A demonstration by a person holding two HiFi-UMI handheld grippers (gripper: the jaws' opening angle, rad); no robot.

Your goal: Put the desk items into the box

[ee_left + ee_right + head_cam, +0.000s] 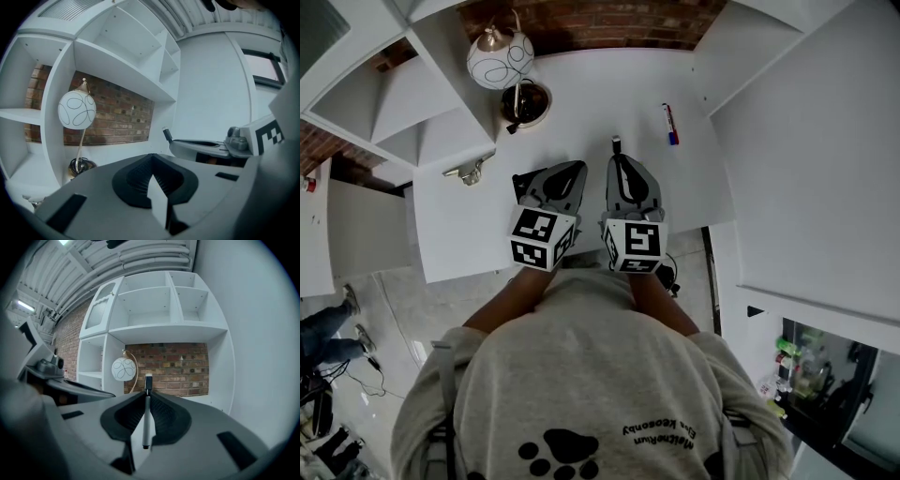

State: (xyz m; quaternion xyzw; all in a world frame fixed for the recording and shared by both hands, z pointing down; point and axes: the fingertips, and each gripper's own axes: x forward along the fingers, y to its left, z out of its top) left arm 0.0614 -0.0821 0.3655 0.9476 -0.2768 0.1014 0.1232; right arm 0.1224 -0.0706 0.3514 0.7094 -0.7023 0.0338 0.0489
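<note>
In the head view we see the left gripper (574, 169) and right gripper (617, 161) side by side over the white desk (581, 103), with a marker (670, 124) lying to their right. The left gripper view shows us jaws pressed together and empty. The right gripper view shows jaws pinching a grey pen (146, 420) lengthwise.

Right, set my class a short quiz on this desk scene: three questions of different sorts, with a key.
1. True or false: the right gripper is shut on a pen.
2. What does the left gripper hold?
3. Where is the marker? A: lying on the desk. B: in the left gripper. C: in the right gripper.

Key
1. True.
2. Nothing; its jaws are shut and empty.
3. A.
</note>
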